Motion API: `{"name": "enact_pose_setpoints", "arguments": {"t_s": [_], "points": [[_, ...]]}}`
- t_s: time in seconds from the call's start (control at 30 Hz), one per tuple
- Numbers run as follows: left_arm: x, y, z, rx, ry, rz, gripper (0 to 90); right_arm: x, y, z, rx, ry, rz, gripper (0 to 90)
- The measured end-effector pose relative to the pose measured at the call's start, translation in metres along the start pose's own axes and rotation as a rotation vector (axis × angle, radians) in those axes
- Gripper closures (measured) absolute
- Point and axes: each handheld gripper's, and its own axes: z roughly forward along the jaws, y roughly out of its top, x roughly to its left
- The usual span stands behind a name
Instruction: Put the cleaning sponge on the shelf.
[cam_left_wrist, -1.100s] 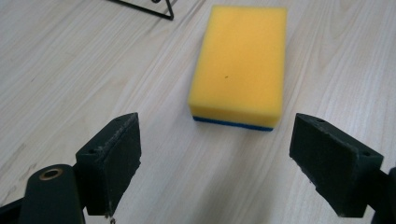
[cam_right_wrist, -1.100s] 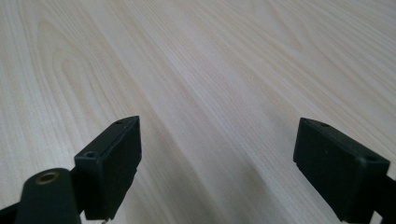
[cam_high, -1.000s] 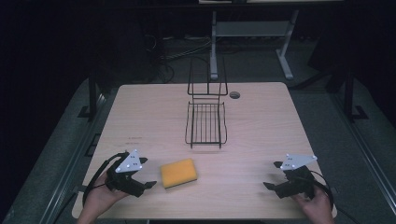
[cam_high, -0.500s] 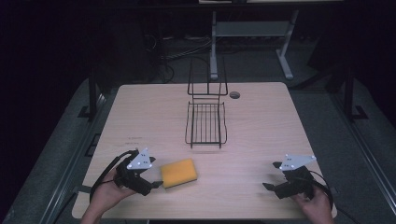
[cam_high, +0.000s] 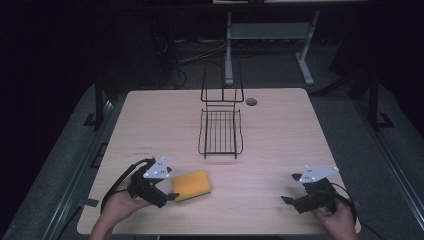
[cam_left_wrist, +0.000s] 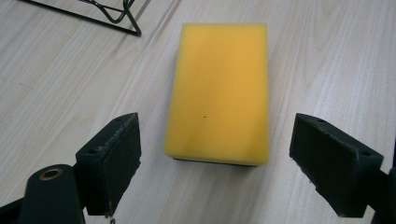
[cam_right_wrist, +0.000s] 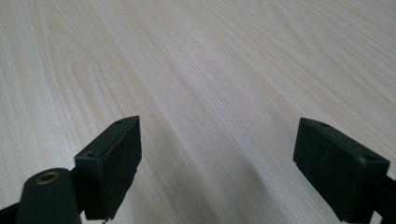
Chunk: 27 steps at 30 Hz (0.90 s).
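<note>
**Left tool closes in on the sponge**

A dark room surrounds a pale wooden counter (cam_high: 280, 135), with cables and a metal stand on the floor beyond its far edge, hard to make out in the gloom. Since a second ago the left tool (cam_high: 172, 196) has moved along the near edge toward the sponge (cam_high: 192, 184); it stood apart from it then, and its tips now sit just at the sponge's left end. The sponge itself has not shifted, and the right tool (cam_high: 288, 189) has stayed by the near right corner.

There is one yellow sponge, one black wire rack (cam_high: 220, 131), and two tools, one in each hand. The sponge lies flat near the near edge, left of centre; the rack stands in the middle of the counter, toward the far edge, with a small round hole (cam_high: 251, 101) in the counter just beside it.

In the left gripper view the jaws stand wide apart, holding nothing, with the sponge (cam_left_wrist: 219, 91) lying lengthwise ahead of the gap between them and a dark underlayer showing at its near end. A corner of the rack (cam_left_wrist: 116, 16) is cut off at the top. In the right gripper view the right tool (cam_right_wrist: 217, 161) is likewise spread wide and empty above bare wood. The person's forearms are cut off at the bottom edge.
</note>
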Motion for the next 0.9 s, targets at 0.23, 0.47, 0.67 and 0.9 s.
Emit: {"name": "enact_pose_setpoints", "arguments": {"t_s": [0.23,0.47,0.67,0.9], "points": [[0.001,0.002,0.005,0.013,-0.015,-0.002,16.2,0.000,0.000,0.000,0.003,0.002,-0.007,15.0],[0.002,0.005,0.012,0.025,-0.031,0.001,16.1,0.001,0.001,0.000,0.003,0.009,-0.008,14.9],[0.003,0.009,0.016,0.034,-0.043,0.007,16.1,0.002,0.001,0.001,0.005,0.010,-0.008,15.0],[0.005,0.016,0.021,0.055,-0.061,0.019,16.1,0.002,0.001,0.001,0.005,0.014,-0.009,15.0]]}}
